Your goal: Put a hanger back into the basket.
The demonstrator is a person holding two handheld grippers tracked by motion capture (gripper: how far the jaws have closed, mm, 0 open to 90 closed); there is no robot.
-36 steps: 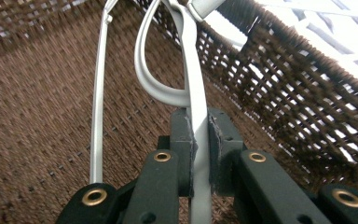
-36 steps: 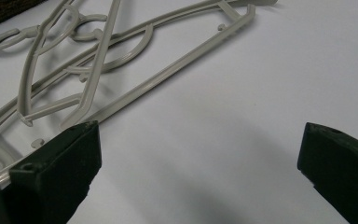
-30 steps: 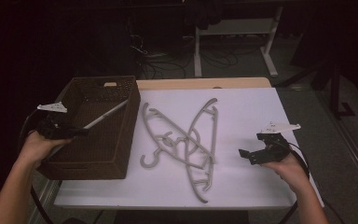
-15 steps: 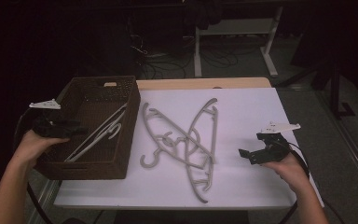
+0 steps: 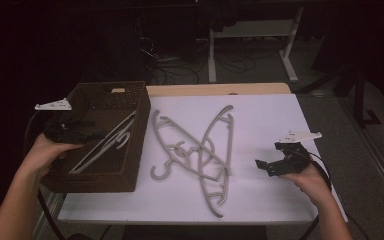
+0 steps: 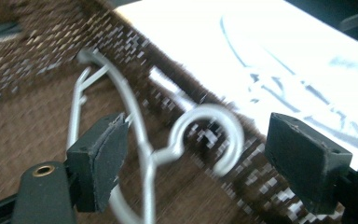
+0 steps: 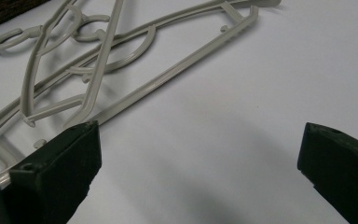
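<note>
A grey hanger [image 5: 106, 144] lies slanted inside the brown woven basket [image 5: 95, 181] at the table's left. My left gripper [image 5: 91, 132] hovers over the basket's left side. Its jaws have just been opening and stand open. In the left gripper view the hanger's hook [image 6: 208, 135] shows in the gap between the pads [image 6: 100, 156], lower down and untouched. Two more grey hangers [image 5: 200, 150] lie crossed on the white table [image 5: 260, 115]. My right gripper [image 5: 266, 166] rests open near the table's right edge, with the crossed hangers [image 7: 121, 60] beyond its left jaw and nothing between its jaws.
The basket's right wall [image 5: 142, 131] stands between the basket hanger and the crossed pair. White tabletop [image 7: 223, 93] stretches in front of the right gripper. Behind the table, a desk frame [image 5: 290, 55] and cables sit in the dark.
The left gripper held the hanger over the basket a second ago. It has let go, and the hanger now lies in the basket. The left hand drew back left and up. The right hand stayed put.
</note>
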